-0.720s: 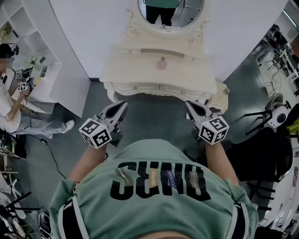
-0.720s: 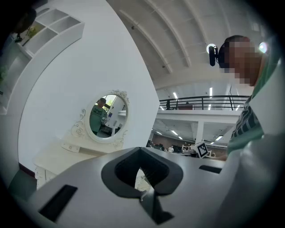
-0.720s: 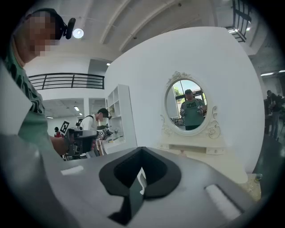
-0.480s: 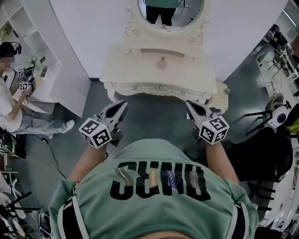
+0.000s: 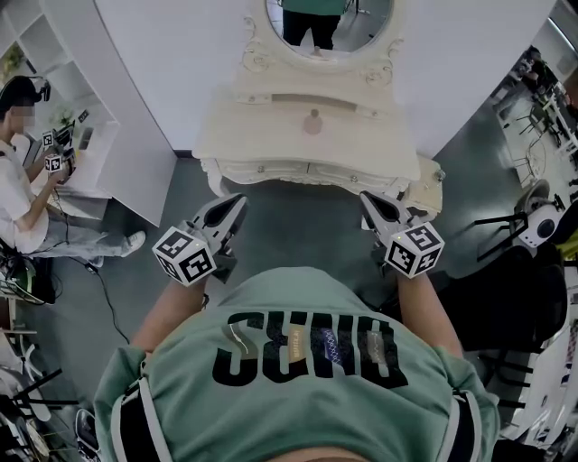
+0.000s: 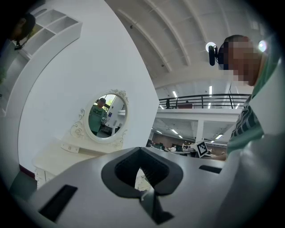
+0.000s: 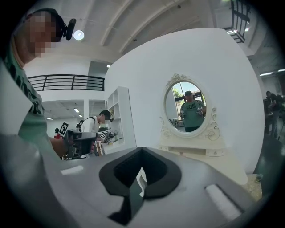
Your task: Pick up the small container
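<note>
The small container (image 5: 312, 122), a round pinkish pot with a knob, stands in the middle of the cream dressing table (image 5: 262, 144), below the oval mirror (image 5: 330, 20). Both grippers are held low in front of the person's chest, short of the table's front edge. My left gripper (image 5: 237, 204) points at the table's left part, jaws shut and empty. My right gripper (image 5: 368, 200) points at its right part, also shut with nothing between the jaws. In the left gripper view (image 6: 141, 173) and the right gripper view (image 7: 141, 173) the closed jaws hide the container; the mirror (image 7: 188, 107) shows above them.
A white shelf unit (image 5: 63, 108) stands left of the table, with a person (image 5: 20, 194) beside it holding other grippers. A small cream stool (image 5: 426, 188) sits at the table's right corner. Chairs and equipment (image 5: 533, 221) crowd the right side. Grey floor lies between me and the table.
Both grippers stay where they were. The person at the left shelf has shifted a little.
</note>
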